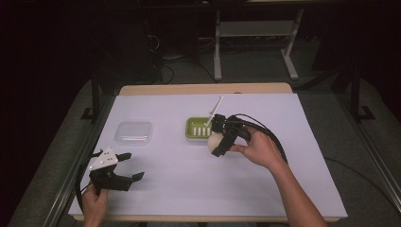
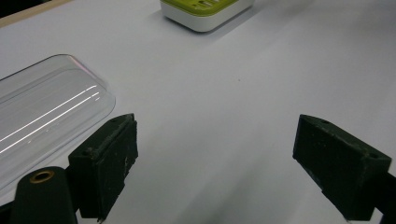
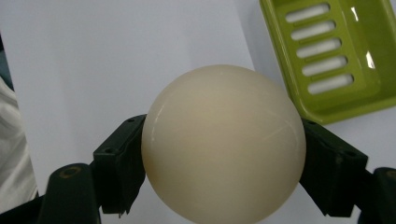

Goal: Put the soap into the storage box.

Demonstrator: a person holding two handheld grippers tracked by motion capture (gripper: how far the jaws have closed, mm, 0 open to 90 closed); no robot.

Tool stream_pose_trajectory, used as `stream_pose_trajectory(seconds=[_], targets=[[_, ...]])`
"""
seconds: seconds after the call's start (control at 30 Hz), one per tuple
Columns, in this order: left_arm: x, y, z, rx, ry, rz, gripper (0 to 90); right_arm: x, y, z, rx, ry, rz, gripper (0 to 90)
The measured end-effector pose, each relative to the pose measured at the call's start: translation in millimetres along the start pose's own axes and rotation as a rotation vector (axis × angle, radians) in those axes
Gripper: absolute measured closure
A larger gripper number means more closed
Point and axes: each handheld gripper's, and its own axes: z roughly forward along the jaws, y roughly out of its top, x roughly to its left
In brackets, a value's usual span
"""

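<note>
A cream-white round ball [image 3: 223,142] sits between the two jaws of my right gripper [image 3: 223,158], which is shut on it. From above, that ball [image 1: 214,140] hangs just off the front right corner of a green slotted soap dish [image 1: 195,128]; the right gripper [image 1: 218,142] is held over the table's middle. In the right gripper view the green dish [image 3: 369,56] lies up and to the right. My left gripper [image 1: 134,166] stands open near the front left, nothing between its jaws, also seen wide apart [image 2: 215,158] above white paper.
A clear plastic lid [image 1: 134,132] lies left of the dish, close to my left gripper [image 2: 46,116]. White paper [image 1: 189,189] covers the table. A thin white stick [image 1: 215,109] leans up behind the dish. Table legs and cables stand beyond the far edge.
</note>
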Motion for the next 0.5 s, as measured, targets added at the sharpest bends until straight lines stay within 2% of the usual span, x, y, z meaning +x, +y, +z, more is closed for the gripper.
stream_pose_trajectory(seconds=[0.2, 0.37, 0.5], targets=[[0.8, -0.2, -0.4, -0.004, 0.001, 0.001, 13.2, -0.2, 14.3, -2.1, 0.001, -0.008, -0.023, 23.0], [1.7, -0.1, -1.4, -0.015, -0.005, -0.005, 13.3, -3.8, 20.9, -3.9, -0.02, -0.015, -0.024, 23.0], [2.2, 0.1, -1.3, -0.013, -0.004, -0.002, 13.3, -6.1, 27.6, -5.9, -0.013, -0.034, -0.02, 23.0]])
